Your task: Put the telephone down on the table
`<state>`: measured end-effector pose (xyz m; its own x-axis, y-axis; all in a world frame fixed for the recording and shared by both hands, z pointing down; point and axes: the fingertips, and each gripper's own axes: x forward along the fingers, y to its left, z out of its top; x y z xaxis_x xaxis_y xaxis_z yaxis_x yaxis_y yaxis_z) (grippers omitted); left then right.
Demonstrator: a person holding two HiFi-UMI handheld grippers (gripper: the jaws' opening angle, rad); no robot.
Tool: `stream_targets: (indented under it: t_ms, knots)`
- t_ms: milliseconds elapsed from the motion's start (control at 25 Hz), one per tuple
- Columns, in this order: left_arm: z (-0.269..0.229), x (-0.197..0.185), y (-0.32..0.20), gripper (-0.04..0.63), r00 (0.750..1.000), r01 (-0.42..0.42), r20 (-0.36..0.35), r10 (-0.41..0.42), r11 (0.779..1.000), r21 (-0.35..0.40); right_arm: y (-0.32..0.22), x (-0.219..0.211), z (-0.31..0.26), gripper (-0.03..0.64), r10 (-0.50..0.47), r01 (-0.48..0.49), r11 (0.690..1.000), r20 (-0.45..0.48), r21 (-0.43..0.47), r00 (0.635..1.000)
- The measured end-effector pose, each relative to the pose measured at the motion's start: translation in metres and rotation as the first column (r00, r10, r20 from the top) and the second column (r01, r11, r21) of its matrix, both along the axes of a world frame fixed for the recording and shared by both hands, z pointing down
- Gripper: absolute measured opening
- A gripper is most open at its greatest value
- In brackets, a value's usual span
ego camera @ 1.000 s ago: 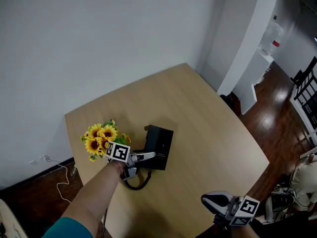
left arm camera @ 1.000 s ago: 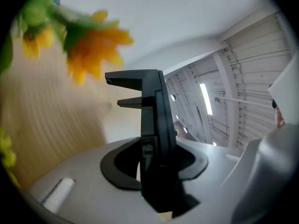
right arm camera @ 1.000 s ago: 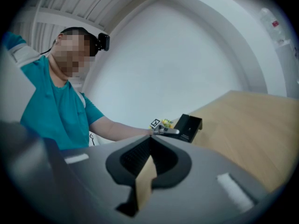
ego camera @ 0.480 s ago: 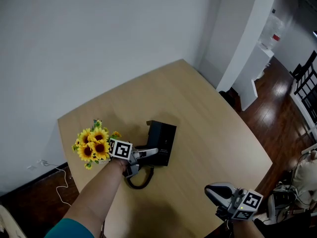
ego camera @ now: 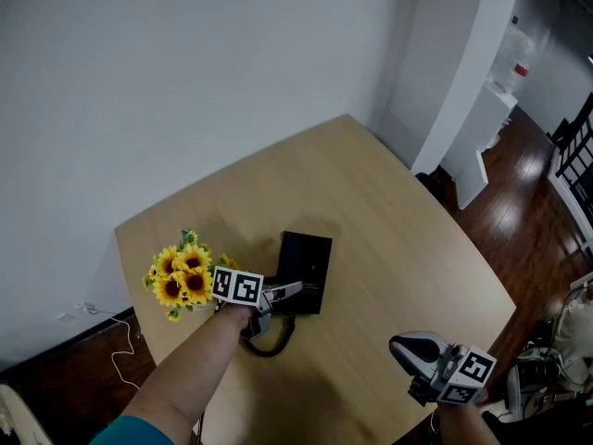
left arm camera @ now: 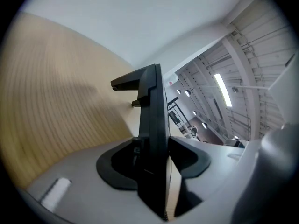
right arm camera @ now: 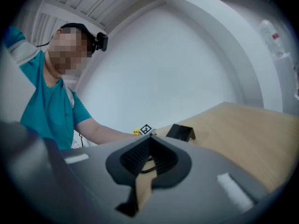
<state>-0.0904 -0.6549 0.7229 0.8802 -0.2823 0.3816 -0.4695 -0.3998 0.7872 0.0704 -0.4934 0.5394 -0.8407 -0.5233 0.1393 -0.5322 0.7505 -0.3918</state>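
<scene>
- L gripper (left arm camera: 156,154): jaws clamped on the thin edge of the black telephone (left arm camera: 152,101), one pad on each flat face, nothing else between them.
- R gripper (right arm camera: 150,146): jaws together at the tips and empty, w/ only bare table showing past them. It hangs by the table's near edge, well apart from the phone.
- Head view: telephone (ego camera: 307,269) sits left of centre on the table (ego camera: 408,221), lying about flat. It's either resting on the top or just above it; can't tell which.
- A black cord (ego camera: 269,343) loops just beside the L gripper (ego camera: 287,291) on the person's side. The sunflowers (ego camera: 181,274) are close on the left.
- Judged step: final set-down, nearly done.
- To do it well: keep the phone level and lower it till the whole underside bears on the table, then open the jaws.
- After that, back out along the jaw line so the pads don't drag it. Watch the cord loop and the flowers on the way out.
- L gripper view only: shows the actual clamp, plus a bracket-like prong at the phone's far end. In the head view the marker cube and gripper body cover that contact.
- Head view only: gives the layout, incl. the R gripper (ego camera: 404,349).
- R gripper view only: shows the phone side-on and low on the table, w/ its propped-up profile and the person's forearm behind it.
</scene>
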Motion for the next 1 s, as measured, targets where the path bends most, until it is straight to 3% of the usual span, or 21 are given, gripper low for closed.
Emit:
stream_targets:
  t_ms: [120, 240, 360, 560, 760, 880, 1000]
  knots:
    - [0.002, 0.000, 0.000, 0.271, 0.997, 0.043, 0.062, -0.045, 0.999, 0.025, 0.004, -0.002, -0.003, 0.002, -0.010, 0.010, 1.000, 0.000, 0.002, 1.000]
    - [0.010, 0.001, 0.003, 0.418, 0.984, 0.040, 0.171, -0.051, 0.997, 0.068, 0.008, -0.002, -0.005, 0.002, -0.011, 0.011, 1.000, 0.002, 0.002, 1.000]
    - [0.017, -0.002, 0.008, 0.433, 0.958, 0.031, 0.280, -0.068, 0.990, 0.136, 0.013, -0.001, -0.008, 0.002, -0.016, 0.016, 1.000, -0.002, 0.012, 1.000]
    - [0.020, -0.012, 0.021, 0.474, 0.921, 0.054, 0.372, -0.119, 0.982, 0.182, 0.025, 0.000, -0.018, 0.002, -0.012, 0.012, 1.000, 0.001, 0.016, 1.000]
    - [0.008, -0.029, 0.049, 0.472, 0.896, 0.050, 0.422, -0.140, 0.975, 0.216, 0.042, 0.005, -0.028, 0.002, -0.006, 0.006, 0.999, 0.007, 0.039, 1.000]
    - [-0.013, -0.036, 0.081, 0.440, 0.908, 0.043, 0.394, -0.140, 0.969, 0.245, 0.055, 0.009, -0.036, 0.002, -0.010, 0.009, 0.998, 0.018, 0.058, 1.000]
    - [-0.050, -0.043, 0.116, 0.339, 0.927, 0.073, 0.329, -0.180, 0.947, 0.314, 0.067, 0.012, -0.044, 0.002, -0.023, 0.022, 0.997, 0.025, 0.068, 0.999]
